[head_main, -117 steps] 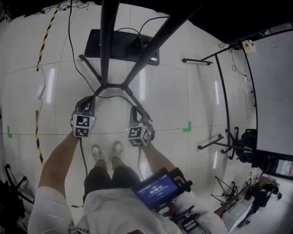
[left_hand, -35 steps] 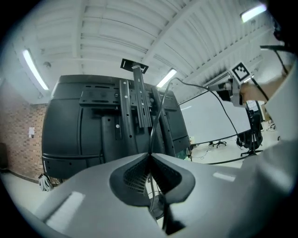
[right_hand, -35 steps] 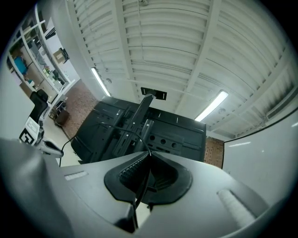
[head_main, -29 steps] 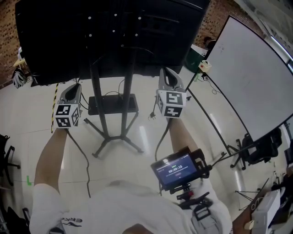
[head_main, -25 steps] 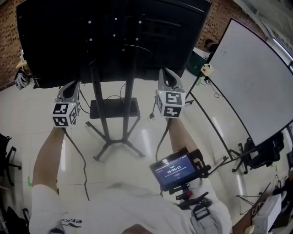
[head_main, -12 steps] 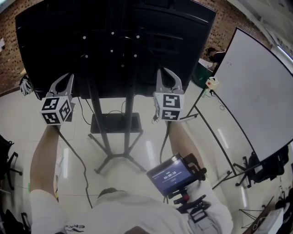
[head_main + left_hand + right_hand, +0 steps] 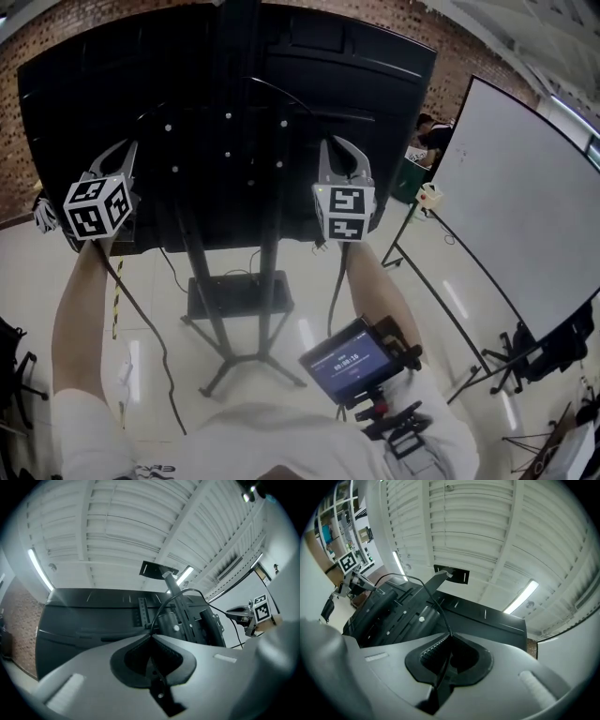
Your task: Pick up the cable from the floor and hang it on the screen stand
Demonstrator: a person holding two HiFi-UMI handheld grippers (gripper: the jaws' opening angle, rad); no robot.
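- Overhead, from the head view: both grippers are held up in front of the dark back of the screen [image 7: 225, 122]; the left gripper [image 7: 120, 152] is at the screen's left edge and the right gripper [image 7: 339, 155] is near its right side, each with its marker cube towards the camera; the cable [image 7: 335, 286] hangs in a thin black line below each gripper towards the pale floor [image 7: 309, 309]; the screen stand [image 7: 217, 323] rises on two dark posts between the arms, with a flat black base plate behind its legs; a whiteboard [image 7: 506, 206] leans at the right, and a small device with a lit display [image 7: 349, 361] sits at the person's chest.
- Left gripper view: the jaws of the left gripper [image 7: 151, 634] are closed on the cable [image 7: 164, 603], which leaves the seam, arches upward across the stand's upright [image 7: 174, 595] and runs right towards the right gripper [image 7: 248, 616]; the screen [image 7: 93, 616] fills the middle under a ribbed ceiling with strip lights.
- Right gripper view: the jaws of the right gripper [image 7: 450, 637] are shut on the cable [image 7: 429, 595], which climbs from between them and curves left towards the left gripper [image 7: 354, 581]; the screen [image 7: 483, 620] and the stand's bracket [image 7: 403, 613] lie just behind the line; whether the cable touches the stand I cannot tell.
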